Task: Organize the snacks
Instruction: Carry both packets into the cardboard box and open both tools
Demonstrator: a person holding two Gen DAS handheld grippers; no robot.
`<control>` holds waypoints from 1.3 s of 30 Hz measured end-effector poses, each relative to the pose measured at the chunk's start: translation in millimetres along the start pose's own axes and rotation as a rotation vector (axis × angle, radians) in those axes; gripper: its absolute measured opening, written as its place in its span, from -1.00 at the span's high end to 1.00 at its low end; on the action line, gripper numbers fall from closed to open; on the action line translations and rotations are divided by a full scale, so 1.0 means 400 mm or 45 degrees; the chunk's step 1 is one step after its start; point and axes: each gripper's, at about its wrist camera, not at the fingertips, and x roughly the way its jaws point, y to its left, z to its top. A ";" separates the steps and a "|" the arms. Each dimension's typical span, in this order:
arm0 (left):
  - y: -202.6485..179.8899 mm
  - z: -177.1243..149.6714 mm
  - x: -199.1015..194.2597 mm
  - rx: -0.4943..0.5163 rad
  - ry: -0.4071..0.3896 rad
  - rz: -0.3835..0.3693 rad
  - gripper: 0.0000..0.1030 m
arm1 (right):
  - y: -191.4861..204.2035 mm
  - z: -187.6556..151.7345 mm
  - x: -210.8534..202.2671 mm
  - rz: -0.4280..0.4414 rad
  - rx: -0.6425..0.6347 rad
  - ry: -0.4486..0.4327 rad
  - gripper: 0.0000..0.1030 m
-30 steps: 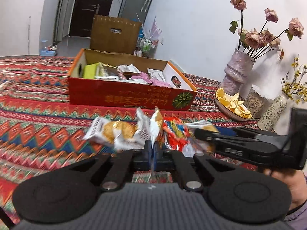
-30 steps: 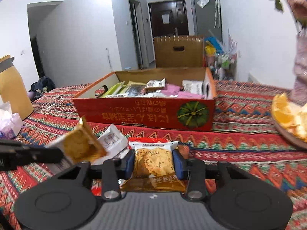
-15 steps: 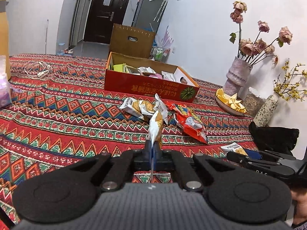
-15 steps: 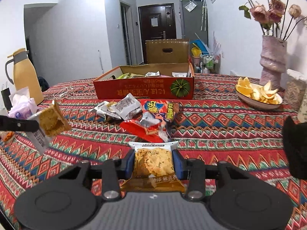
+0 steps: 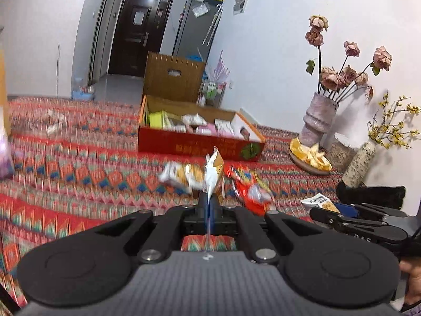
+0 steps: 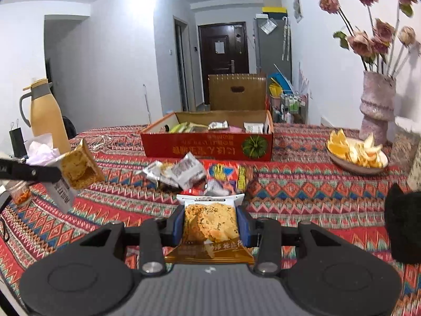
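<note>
Your right gripper is pinching a biscuit packet flat between its two blue pads, the clear window with the golden biscuit facing up and the brown printed end hanging back toward you. Your left gripper has its pads pressed together on the thin edge of a second snack packet, which stands upright out of the tips; from the right wrist view the same packet shows at the far left, held clear above the cloth, its biscuit face tilted toward the camera.

Both held packets sit above the patterned red tablecloth, on your side of the loose pile. Just past the tips of your right gripper lie the snacks still on the cloth: silver-white wrappers to the left and a red bag touching them on the right. In the left wrist view the red bag lies just right of the held packet.

Beyond the pile, well apart from both grippers, stands the open red cardboard box with several packets already inside. To its right sits a plate of orange peels, with a vase of dried roses behind it. A yellow thermos jug stands far left.
</note>
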 end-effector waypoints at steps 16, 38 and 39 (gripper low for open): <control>-0.004 0.333 0.463 0.049 -0.036 -0.078 0.96 | -0.146 0.341 0.418 0.087 -0.018 -0.083 0.22; -0.018 0.273 0.859 -0.048 0.191 -0.107 0.88 | -0.237 0.327 0.737 -0.080 -0.050 0.066 -0.27; -0.021 0.278 0.845 -0.043 0.177 -0.073 0.88 | -0.235 0.330 0.734 -0.082 -0.050 0.066 -0.27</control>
